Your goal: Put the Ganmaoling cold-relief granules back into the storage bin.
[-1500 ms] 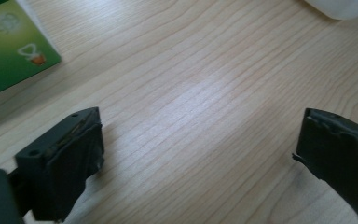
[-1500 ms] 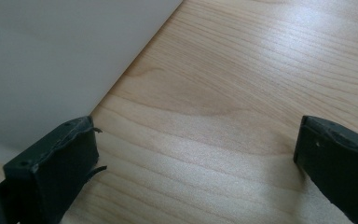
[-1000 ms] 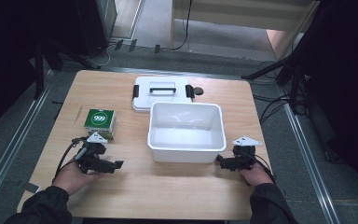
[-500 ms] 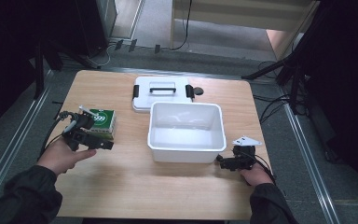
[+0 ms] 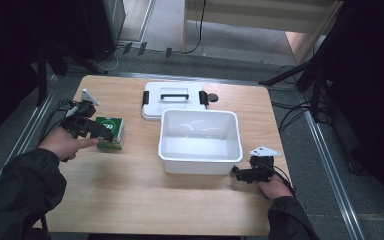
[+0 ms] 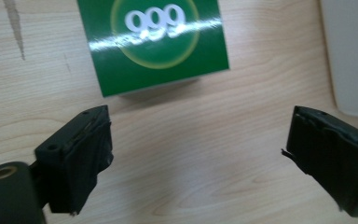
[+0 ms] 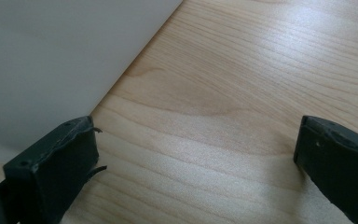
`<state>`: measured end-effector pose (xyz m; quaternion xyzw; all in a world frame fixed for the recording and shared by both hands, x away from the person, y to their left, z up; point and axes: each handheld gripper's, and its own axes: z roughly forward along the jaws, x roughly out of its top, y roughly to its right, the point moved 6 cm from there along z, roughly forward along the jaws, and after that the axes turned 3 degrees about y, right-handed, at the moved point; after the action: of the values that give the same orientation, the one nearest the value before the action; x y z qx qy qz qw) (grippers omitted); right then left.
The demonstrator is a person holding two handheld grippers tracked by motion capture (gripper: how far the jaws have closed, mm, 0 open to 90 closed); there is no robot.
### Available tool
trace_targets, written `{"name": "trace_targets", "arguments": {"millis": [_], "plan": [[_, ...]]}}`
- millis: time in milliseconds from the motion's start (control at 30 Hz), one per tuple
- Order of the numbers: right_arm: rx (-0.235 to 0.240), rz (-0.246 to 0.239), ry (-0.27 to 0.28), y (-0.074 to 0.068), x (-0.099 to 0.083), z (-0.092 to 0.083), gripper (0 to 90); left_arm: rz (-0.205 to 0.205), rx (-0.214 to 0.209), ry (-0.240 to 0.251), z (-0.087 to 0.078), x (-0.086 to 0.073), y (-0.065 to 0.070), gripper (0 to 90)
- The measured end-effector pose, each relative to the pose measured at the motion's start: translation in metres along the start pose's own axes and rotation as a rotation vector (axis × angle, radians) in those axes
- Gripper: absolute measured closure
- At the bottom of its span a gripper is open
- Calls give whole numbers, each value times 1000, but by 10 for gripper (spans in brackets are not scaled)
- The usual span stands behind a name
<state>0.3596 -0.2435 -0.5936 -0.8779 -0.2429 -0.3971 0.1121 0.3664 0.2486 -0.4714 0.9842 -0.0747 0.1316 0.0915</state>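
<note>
Half a second on, the left gripper [image 5: 91, 128] has swung up from the person's side of the counter to the green box [image 5: 111, 132], while the right gripper [image 5: 247, 174] has stayed by the tub's near right corner. Seen from the left gripper view, its black fingers [image 6: 77, 161] stand wide apart over bare wood, with the box [image 6: 154, 42] lying flat just beyond them, white "999" on its glossy lid, nothing yet between the pads. The right gripper's fingers [image 7: 51, 168] are likewise spread and empty, the left one close against the white tub [image 7: 60, 60].

The box looks like a light cardboard carton: stiff enough at the edges, likely to dent if squeezed across the middle, and its shiny film may slip. A hold across two opposite side walls, low and square, seems the safest; the fingers appear open wide enough to span it.

Around it, the pale wooden counter [image 5: 130, 200] is flat, smooth and mostly bare. The tub [image 5: 200, 141] sits open at the centre, well apart from the box, and its lid [image 5: 172, 100] with dark handle lies behind, touching or nearly so. Beyond the counter, grey floor, trailing cables and dark stands frame the room.
</note>
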Motion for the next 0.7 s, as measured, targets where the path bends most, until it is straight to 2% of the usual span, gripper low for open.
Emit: {"name": "trace_targets", "arguments": {"millis": [67, 100, 233, 500, 700], "plan": [[0, 0, 0, 0, 0, 0, 0, -22, 27, -6, 4, 7, -3, 12], [0, 0, 0, 0, 0, 0, 0, -22, 27, -6, 4, 7, -3, 2], [0, 0, 0, 0, 0, 0, 0, -45, 37, -7, 7, 18, -2, 2], [-1, 0, -1, 0, 0, 0, 0, -78, 89, -71, 23, 39, -2, 2], [-2, 1, 0, 0, 0, 0, 0, -82, 96, -100, 34, 45, -2, 1]]}}
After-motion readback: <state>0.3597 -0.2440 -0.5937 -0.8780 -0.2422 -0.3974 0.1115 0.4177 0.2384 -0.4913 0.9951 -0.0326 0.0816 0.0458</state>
